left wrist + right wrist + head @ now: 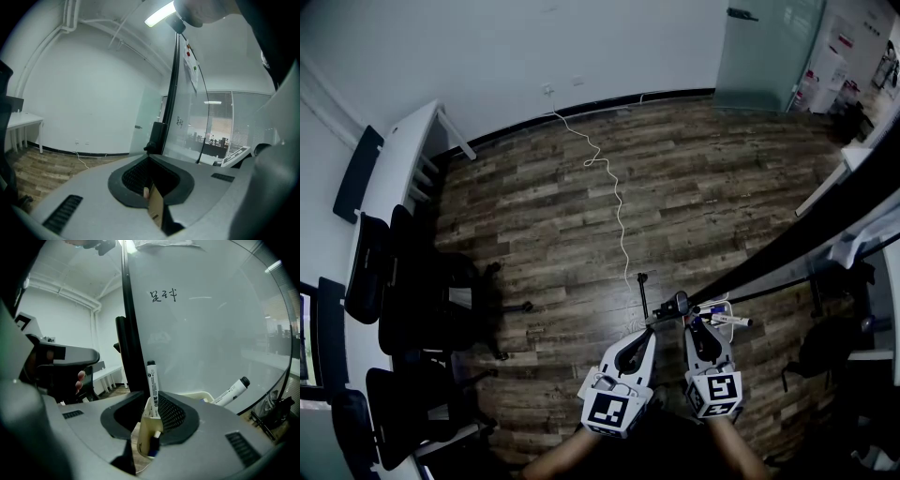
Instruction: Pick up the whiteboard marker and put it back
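A white whiteboard marker [152, 380] with a black cap stands upright between the jaws of my right gripper [152, 427], which is shut on it just in front of the whiteboard [211, 324]. In the head view the right gripper [694, 317] reaches to the lower edge of the board [806, 239]. A second marker [230, 391] leans in the tray at the foot of the board, to the right of the held one; it also shows as a white marker [729, 320] in the head view. My left gripper [667, 309] sits beside the right one, and its pads [154, 206] are together with nothing between them.
Black office chairs [412, 300] and a white desk [394, 169] stand along the left wall. A white cable [614, 202] snakes across the wooden floor from the wall socket. A frosted glass door [764, 42] is at the far right. The board's stand foot [642, 286] lies ahead of the grippers.
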A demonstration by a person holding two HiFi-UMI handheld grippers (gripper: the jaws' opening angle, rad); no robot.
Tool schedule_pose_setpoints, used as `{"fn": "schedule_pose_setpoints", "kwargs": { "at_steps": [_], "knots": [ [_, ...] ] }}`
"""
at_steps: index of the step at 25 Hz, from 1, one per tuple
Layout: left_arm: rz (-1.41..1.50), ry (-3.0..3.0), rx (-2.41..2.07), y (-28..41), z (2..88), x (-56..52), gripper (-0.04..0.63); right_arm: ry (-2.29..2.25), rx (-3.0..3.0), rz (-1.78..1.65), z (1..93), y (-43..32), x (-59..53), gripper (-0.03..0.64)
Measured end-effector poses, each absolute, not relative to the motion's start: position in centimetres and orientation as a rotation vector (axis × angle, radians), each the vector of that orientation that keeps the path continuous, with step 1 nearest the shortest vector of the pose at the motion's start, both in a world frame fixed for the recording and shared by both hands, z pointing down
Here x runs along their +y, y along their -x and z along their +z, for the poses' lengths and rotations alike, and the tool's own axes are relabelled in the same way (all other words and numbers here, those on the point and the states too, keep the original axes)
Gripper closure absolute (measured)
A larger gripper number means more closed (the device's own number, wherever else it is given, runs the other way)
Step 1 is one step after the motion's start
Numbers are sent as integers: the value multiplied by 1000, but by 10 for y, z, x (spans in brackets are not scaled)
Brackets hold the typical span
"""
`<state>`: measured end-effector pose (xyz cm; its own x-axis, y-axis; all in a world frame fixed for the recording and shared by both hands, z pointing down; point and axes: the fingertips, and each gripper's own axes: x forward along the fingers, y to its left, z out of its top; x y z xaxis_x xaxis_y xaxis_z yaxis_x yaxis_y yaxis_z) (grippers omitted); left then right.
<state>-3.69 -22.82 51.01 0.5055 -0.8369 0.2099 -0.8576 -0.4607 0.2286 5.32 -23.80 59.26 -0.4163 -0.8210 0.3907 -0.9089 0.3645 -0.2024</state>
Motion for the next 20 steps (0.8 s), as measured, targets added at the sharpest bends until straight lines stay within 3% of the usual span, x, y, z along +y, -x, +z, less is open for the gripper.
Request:
{"fn": "schedule_pose_setpoints", "kwargs": {
  "at_steps": [17, 20],
  "knots": [
    [74, -2467, -1411, 37, 504, -222, 590, -1615, -2388, 541, 584, -60, -228, 540],
    [75, -2484, -1400, 33, 503, -216, 590, -1635, -2384, 527, 579, -64, -224, 574]
  ]
}}
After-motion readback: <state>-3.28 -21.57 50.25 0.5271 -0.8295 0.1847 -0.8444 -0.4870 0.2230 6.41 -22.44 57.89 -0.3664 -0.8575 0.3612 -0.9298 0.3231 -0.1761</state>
